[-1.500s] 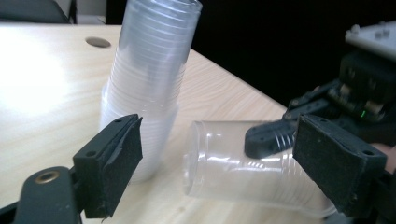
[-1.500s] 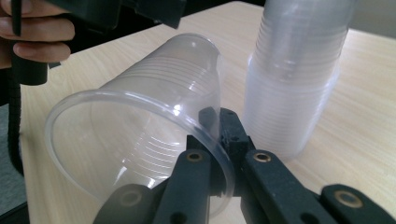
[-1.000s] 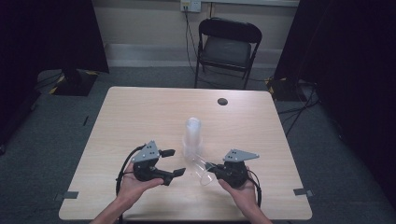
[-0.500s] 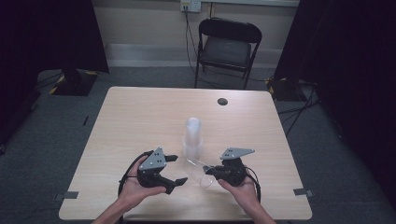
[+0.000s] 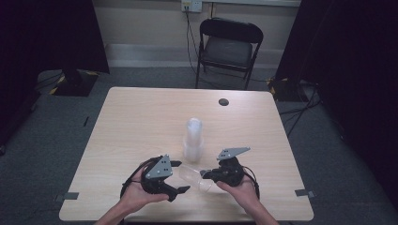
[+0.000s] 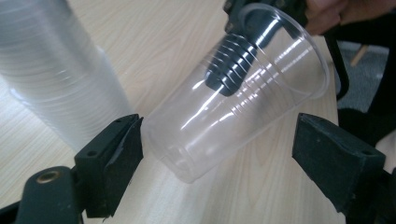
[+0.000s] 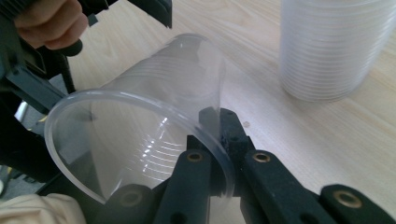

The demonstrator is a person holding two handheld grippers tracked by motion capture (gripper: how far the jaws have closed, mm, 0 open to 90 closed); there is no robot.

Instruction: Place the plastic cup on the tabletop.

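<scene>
Right gripper (image 7: 219, 140) pinches the clear plastic cup (image 6: 233, 98) by its rim, w/ 1 jaw inside; left gripper (image 6: 215, 154) jaws just opened wide, empty. Keep grip firm, move clear of the tall stack of clear cups (image 5: 193, 140).

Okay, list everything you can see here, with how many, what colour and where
Clear plastic cup: one, transparent, lying on its side near the table's front edge, its rim pinched by the right gripper.
Stack of cups: one stack, translucent white, upright mid-table, just behind the single cup.
Small round disc: one, dark, near the table's far edge.
Table: one, light wood.
Folding chair: one, black, beyond the table.
Left gripper: one, black, jaws just opened wide, standing either side of the cup's base without touching.
Right gripper: one, black, shut on the cup's rim.
Hands: two, each holding a gripper.
</scene>
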